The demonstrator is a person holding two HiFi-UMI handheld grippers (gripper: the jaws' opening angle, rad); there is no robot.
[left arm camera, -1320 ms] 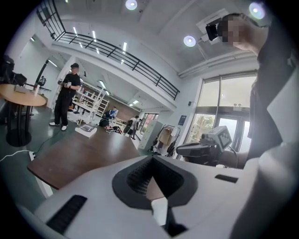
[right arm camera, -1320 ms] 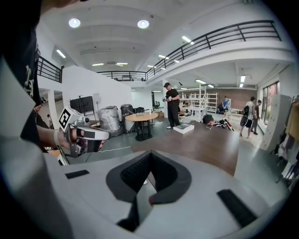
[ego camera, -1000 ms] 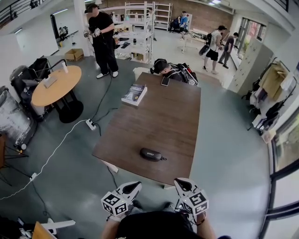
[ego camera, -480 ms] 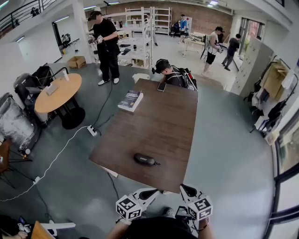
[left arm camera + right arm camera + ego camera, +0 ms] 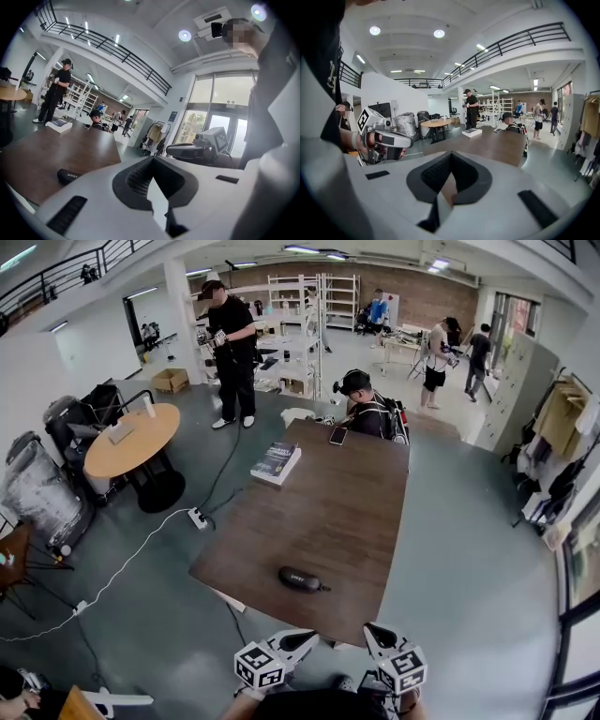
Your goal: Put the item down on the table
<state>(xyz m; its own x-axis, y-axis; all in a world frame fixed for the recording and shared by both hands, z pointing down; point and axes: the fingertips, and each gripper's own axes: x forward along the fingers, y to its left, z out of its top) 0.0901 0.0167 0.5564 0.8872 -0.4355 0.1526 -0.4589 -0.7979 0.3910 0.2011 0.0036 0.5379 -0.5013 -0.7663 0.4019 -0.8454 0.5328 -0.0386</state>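
i am holding my left claw and right claw clenched on nothing off the near edge of the tabletop, with the black case lying crosswise on it just ahead, nearer the left claw.

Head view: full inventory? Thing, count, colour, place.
table: 1, dark brown, centre
case: 1, black, table's near end
book: 1, dark cover, table's far left edge
phone: 1, dark, table's far end
round table: 1, light wood, left
seated person: 1, black cap, table's far end
standing person: 1, black clothes, beyond book
left gripper: 1, white, bottom edge, jaws shut, empty
right gripper: 1, white, bottom edge, jaws shut, empty
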